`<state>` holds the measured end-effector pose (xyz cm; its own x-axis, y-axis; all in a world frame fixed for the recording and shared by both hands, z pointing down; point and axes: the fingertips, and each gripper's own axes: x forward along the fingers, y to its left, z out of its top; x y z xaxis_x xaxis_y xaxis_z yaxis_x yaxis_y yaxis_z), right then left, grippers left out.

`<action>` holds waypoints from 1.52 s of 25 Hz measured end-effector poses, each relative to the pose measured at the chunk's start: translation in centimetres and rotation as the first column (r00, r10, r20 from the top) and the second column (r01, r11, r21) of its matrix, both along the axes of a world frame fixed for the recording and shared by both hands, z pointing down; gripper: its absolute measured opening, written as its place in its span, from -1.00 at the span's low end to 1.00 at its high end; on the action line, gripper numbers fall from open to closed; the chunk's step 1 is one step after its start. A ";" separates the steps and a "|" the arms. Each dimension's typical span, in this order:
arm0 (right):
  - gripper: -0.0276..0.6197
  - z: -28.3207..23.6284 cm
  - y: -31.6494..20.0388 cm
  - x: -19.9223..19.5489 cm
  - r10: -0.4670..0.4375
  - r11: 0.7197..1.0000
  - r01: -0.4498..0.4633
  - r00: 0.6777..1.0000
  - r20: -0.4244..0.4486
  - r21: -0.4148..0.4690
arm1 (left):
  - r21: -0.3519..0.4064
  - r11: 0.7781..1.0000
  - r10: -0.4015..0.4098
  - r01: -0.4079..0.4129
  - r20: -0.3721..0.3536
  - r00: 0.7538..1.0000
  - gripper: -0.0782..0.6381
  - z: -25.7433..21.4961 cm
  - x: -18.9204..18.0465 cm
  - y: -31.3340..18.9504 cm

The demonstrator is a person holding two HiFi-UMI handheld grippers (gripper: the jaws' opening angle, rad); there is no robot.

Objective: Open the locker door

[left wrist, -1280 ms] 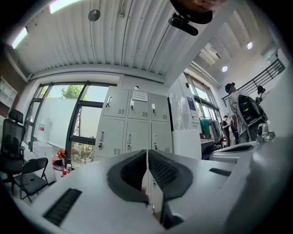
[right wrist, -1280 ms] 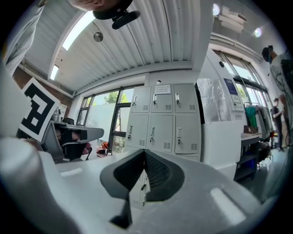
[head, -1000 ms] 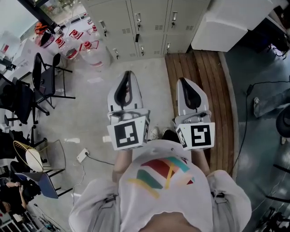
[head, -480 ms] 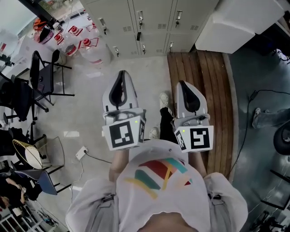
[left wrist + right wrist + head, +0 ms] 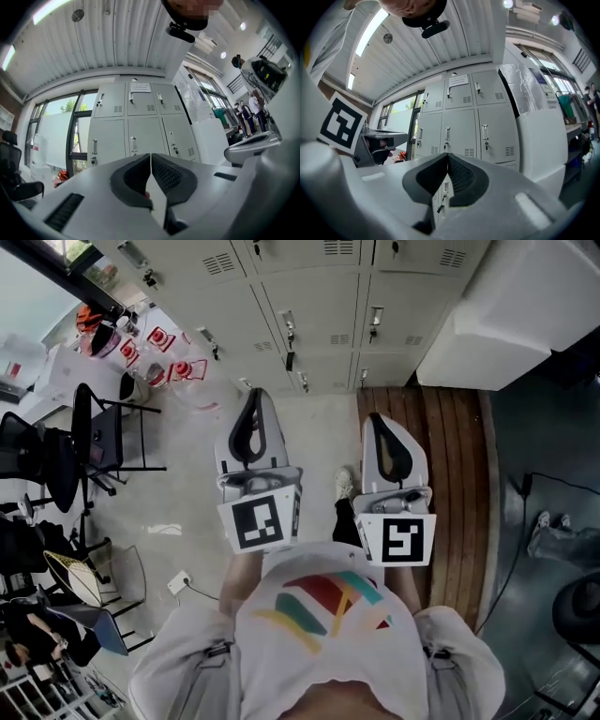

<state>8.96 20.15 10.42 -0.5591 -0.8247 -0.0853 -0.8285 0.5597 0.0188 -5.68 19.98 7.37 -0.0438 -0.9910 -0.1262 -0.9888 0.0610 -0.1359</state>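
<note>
Grey lockers (image 5: pixel 323 310) ahead; left tongs (image 5: pixel 257 396), right tongs (image 5: pixel 376 420): two, both closed.

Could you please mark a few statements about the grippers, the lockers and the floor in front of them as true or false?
1. The left gripper and the right gripper both have their fingers closed with nothing between them. True.
2. One door of the lockers stands open. False: every door in view is shut.
3. The right gripper is touching a locker handle. False: it is held short of the lockers, apart from them.
4. A wooden platform lies on the floor at the foot of the lockers. True.
</note>
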 end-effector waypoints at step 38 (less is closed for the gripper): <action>-0.90 -1.5 -22.6 -11.3 -0.127 0.992 0.127 0.992 0.010 0.002 | -0.025 0.999 -0.041 0.038 -0.153 0.987 -0.72 0.2 -8.4 -21.5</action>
